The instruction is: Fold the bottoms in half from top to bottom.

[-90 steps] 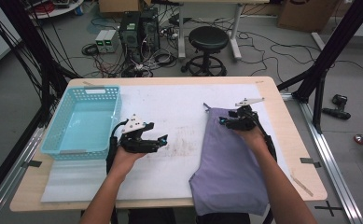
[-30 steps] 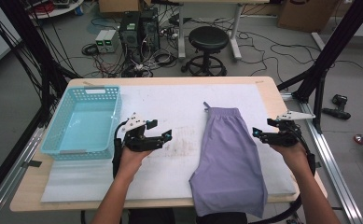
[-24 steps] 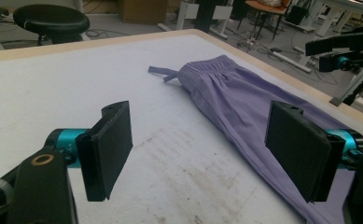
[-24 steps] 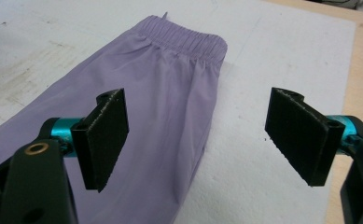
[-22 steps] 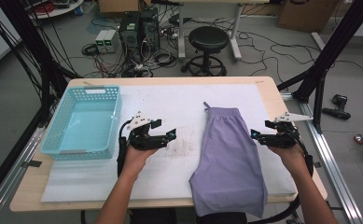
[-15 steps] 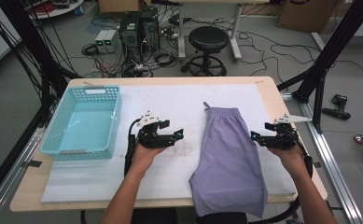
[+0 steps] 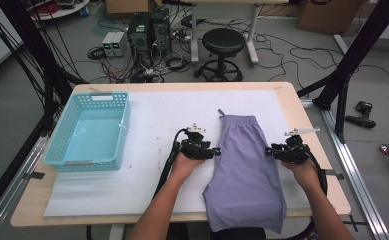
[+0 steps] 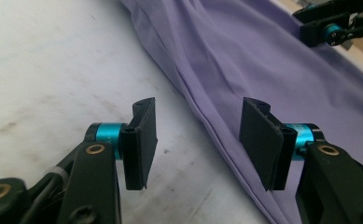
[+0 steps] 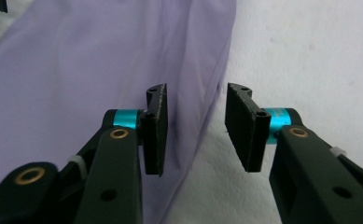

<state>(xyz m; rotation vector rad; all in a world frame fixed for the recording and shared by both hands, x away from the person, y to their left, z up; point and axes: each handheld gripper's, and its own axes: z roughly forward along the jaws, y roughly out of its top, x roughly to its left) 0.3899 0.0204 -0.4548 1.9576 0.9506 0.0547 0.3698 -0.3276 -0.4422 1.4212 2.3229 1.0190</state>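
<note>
Change: your left gripper has crossed to the purple shorts; both jaws have just been closing.
Left jaws: half-open astride the shorts' edge, gripping nothing.
Right gripper: part-open astride the opposite edge, unclamped.

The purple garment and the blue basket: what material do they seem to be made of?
The purple garment looks like thin, soft woven or knit fabric with a matte finish: it lies limp, with folds and a stitched seam along its edge. The blue basket looks like moulded plastic, slightly glossy: its walls are a rigid, regular lattice.
</note>
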